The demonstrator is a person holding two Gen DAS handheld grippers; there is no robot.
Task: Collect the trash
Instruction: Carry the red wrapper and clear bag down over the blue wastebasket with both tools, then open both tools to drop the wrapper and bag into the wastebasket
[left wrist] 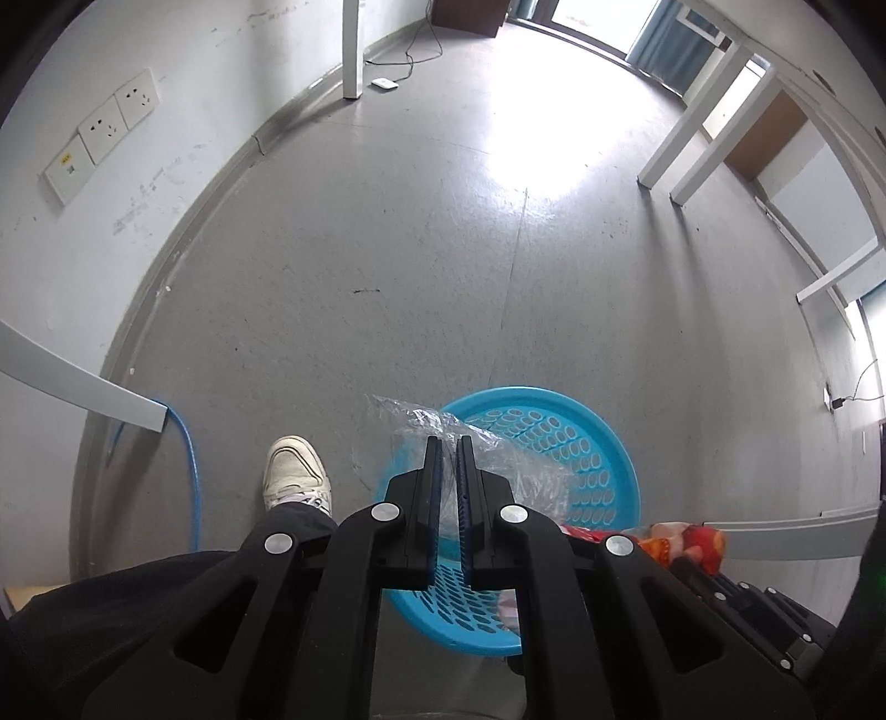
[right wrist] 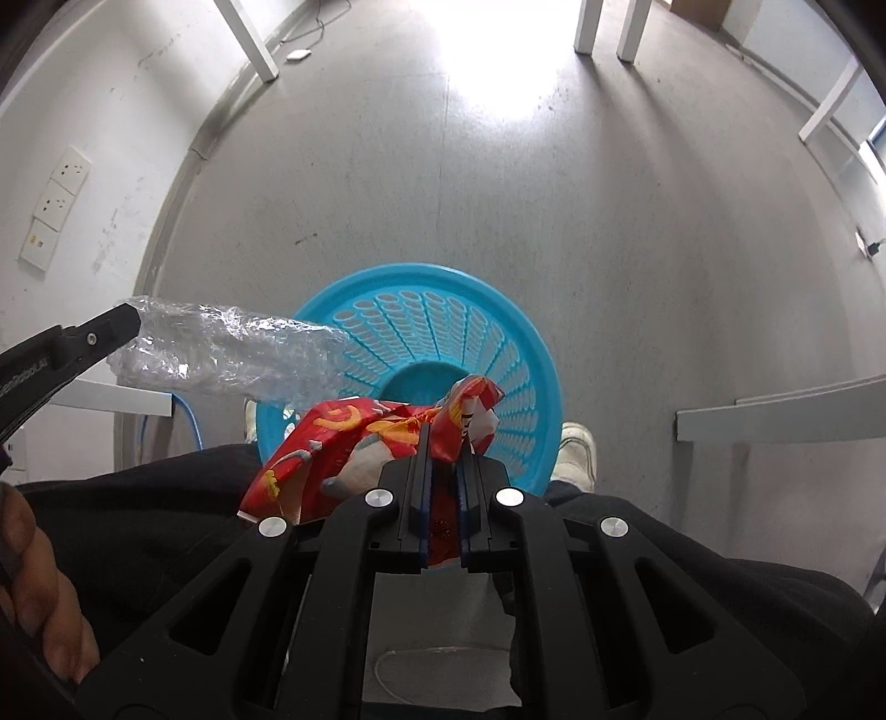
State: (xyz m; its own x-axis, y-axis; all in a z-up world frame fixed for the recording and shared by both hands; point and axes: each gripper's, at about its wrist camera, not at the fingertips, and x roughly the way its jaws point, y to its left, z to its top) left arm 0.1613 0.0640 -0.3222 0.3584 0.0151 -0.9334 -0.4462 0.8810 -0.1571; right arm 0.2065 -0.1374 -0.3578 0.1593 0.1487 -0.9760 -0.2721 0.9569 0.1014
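A round blue perforated basket (left wrist: 603,443) (right wrist: 498,332) stands on the grey floor below both grippers. My left gripper (left wrist: 449,443) is shut on a crumpled clear plastic wrapper (left wrist: 443,423), which hangs over the basket's near-left rim. The right wrist view shows the same wrapper (right wrist: 232,354) stretched out from the left gripper's black fingers (right wrist: 119,324) toward the basket. My right gripper (right wrist: 446,437) is shut on a red and yellow snack bag (right wrist: 338,443), held above the basket's near edge. That bag (left wrist: 686,540) also shows at the lower right of the left wrist view.
A person's black trouser legs and white shoes (left wrist: 293,471) (right wrist: 576,454) stand beside the basket. White table legs (left wrist: 351,50) (right wrist: 587,25) rise at the far end. A blue cable (left wrist: 185,459) runs along the left wall under wall sockets (left wrist: 111,127). White shelf edges (right wrist: 775,415) jut in.
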